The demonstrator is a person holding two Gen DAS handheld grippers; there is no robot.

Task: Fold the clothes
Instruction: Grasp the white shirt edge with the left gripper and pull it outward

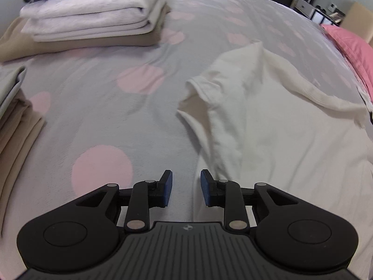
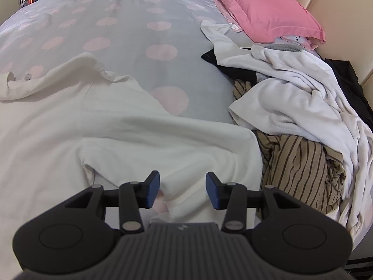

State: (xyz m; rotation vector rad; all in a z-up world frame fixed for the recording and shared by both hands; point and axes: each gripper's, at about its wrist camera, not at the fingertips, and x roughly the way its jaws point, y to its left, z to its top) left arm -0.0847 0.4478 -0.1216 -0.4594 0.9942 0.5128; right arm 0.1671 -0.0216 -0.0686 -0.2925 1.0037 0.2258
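White T-shirt spread mid-bed, soft, light, limp, best pinched at hem or sleeve edges; left gripper and right gripper both agape, empty.

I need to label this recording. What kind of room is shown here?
Most likely a bedroom: a bed with a dotted cover, a pink pillow, and folded stacks beside unfolded laundry.
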